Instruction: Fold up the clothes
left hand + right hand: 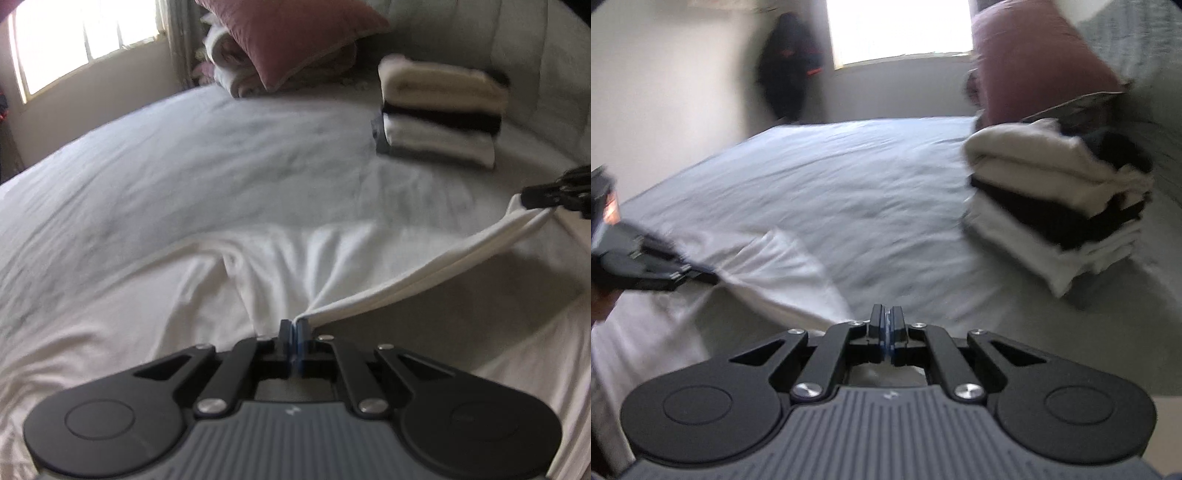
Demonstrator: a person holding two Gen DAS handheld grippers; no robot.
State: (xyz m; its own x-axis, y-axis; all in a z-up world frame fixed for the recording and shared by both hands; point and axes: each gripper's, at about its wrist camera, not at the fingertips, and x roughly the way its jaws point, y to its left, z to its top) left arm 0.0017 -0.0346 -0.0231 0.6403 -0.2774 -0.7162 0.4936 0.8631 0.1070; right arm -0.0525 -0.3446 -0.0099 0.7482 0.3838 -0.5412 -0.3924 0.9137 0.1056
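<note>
A white garment [280, 266] lies spread on the bed, its near edge lifted into a taut band [424, 273] between my two grippers. My left gripper [294, 325] is shut on the left end of that edge, low in the left wrist view. My right gripper [526, 195] pinches the other end at the far right, slightly above the bed. In the right wrist view the right gripper [886, 314] has its jaws together, and the white garment [768, 269] runs from its left side to the left gripper [709, 278]. The pinched cloth itself is mostly hidden by the fingers.
A stack of folded cream, black and white clothes [439, 110] [1056, 206] sits on the bed sheet [166, 166] beyond the garment. A maroon pillow [291, 37] and bundled bedding lean at the head. A dark garment [786, 66] hangs in the corner by a window.
</note>
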